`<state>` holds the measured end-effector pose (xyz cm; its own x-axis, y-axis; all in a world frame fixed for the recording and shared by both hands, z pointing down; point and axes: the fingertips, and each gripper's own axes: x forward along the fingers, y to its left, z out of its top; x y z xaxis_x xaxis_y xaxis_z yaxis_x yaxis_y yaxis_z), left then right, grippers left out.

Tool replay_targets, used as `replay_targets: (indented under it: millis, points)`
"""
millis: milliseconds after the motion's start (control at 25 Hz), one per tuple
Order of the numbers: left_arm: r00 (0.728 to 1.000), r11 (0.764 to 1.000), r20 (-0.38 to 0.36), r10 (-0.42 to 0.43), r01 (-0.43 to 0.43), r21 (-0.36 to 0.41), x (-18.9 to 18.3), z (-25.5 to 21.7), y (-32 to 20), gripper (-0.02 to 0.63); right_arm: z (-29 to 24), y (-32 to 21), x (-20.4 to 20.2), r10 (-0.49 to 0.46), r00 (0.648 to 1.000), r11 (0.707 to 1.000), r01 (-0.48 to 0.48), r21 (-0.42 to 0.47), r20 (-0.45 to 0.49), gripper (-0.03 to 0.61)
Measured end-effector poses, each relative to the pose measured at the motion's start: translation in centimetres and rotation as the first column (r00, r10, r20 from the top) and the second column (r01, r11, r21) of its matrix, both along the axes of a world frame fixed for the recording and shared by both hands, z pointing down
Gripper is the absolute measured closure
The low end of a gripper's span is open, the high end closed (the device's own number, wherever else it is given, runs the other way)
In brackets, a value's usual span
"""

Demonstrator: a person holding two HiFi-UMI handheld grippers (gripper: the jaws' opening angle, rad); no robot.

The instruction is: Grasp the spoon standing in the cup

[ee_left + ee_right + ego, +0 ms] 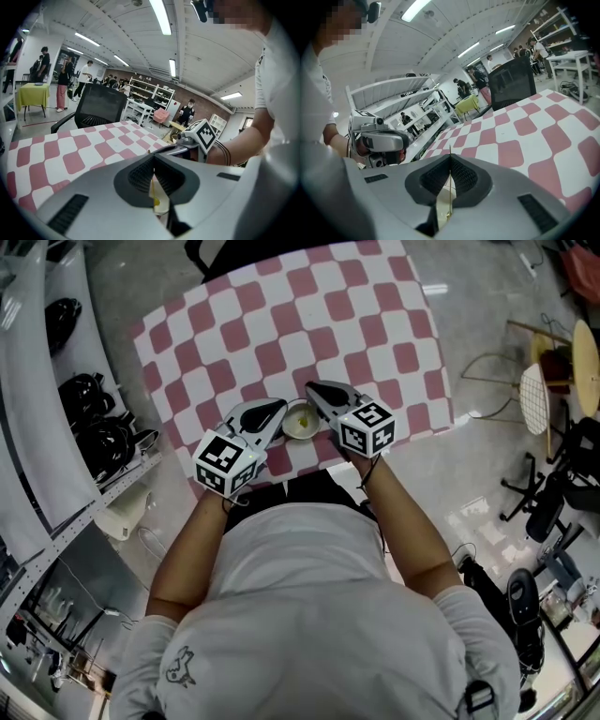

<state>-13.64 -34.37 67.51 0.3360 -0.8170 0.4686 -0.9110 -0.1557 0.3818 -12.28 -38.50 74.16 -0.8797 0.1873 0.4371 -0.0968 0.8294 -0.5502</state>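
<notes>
Grasp looked made. Right claw [450,159] was pressed together on the thin gold spoon [450,151], handle tip poking out at 12 o'clock. We judged only confirming the hold was left. Left claw [153,161] was also pressed together, apparently empty, at the cup's [302,436] 9 o'clock. Cup sat by the desk's [281,324] 6 o'clock edge. Head view hid the spoon; only the right gripper view showed the pinch.
</notes>
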Motion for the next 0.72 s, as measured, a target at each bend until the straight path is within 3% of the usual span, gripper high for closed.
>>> replay_targets:
  millis: [440, 720]
  points:
    - [0.998, 0.998, -0.040, 0.050, -0.048, 0.049, 0.7, -2.8, 0.6, 0.603, -4.0, 0.3, 0.0, 0.031, 0.998, 0.999, -0.033, 0.034, 0.049, 0.545]
    - [0.996, 0.992, -0.018, 0.087, -0.084, 0.096, 1.0, -5.2, 1.5, 0.603, -7.4, 0.7, 0.3, 0.065, 0.993, 0.995, -0.071, 0.065, 0.095, 0.545]
